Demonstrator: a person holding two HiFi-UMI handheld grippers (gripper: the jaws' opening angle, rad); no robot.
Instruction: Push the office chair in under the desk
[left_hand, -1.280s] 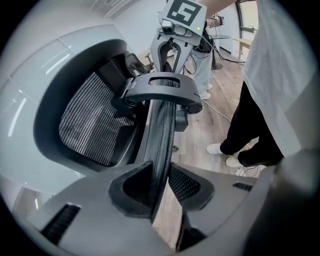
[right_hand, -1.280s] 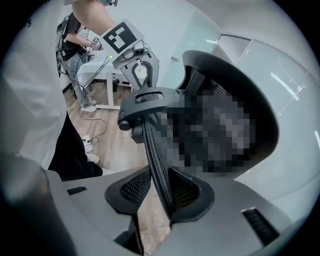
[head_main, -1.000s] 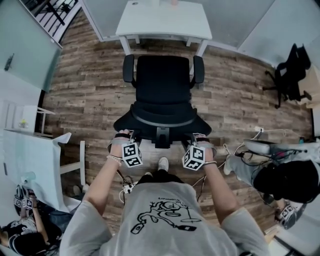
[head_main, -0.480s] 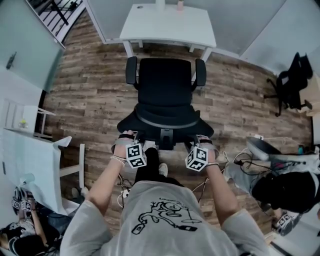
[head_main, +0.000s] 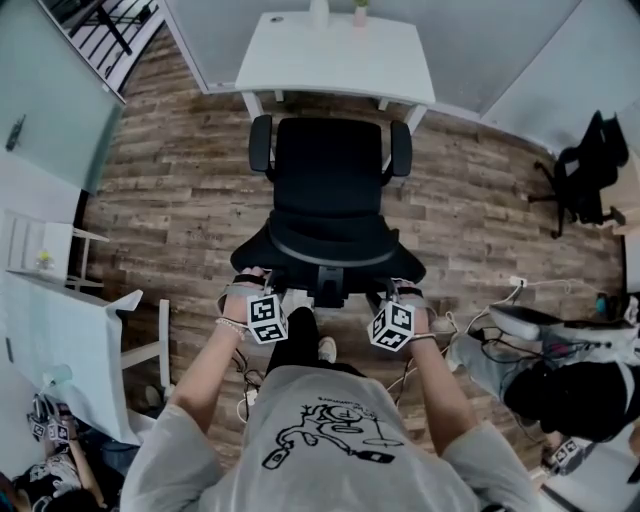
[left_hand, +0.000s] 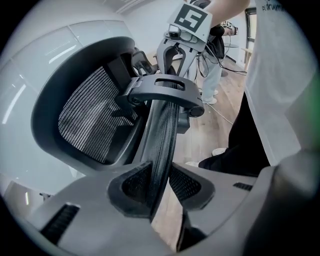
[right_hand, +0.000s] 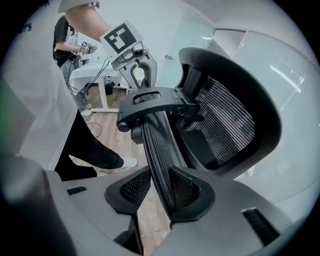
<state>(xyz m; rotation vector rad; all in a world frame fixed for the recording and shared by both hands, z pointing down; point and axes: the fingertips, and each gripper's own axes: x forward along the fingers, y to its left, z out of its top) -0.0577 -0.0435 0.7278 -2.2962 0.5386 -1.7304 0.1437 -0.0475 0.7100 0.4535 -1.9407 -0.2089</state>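
Observation:
The black office chair (head_main: 328, 185) stands in the middle of the head view, its seat facing the white desk (head_main: 335, 60) at the top. Its armrests end just short of the desk's front edge. My left gripper (head_main: 250, 283) is shut on the left end of the curved backrest rim (left_hand: 162, 140), which runs between its pads. At the rim's right end my right gripper (head_main: 405, 292) is shut too. In the right gripper view the rim (right_hand: 157, 145) passes between that gripper's pads (right_hand: 187, 192). The left gripper (left_hand: 160, 182) and the right gripper (right_hand: 160, 189) each show the other's marker cube beyond the headrest bracket.
A second black chair (head_main: 580, 165) stands at the far right. Beside my right arm, low down, a person (head_main: 570, 385) sits, with cables (head_main: 500, 290) lying on the wooden floor. A white table (head_main: 60, 340) fills the lower left. Two small items (head_main: 320, 12) sit on the desk's far edge.
The chair has rolled forward toward the desk, with both grippers still on its backrest. The person has stepped forward behind it, and more of the desk top shows.

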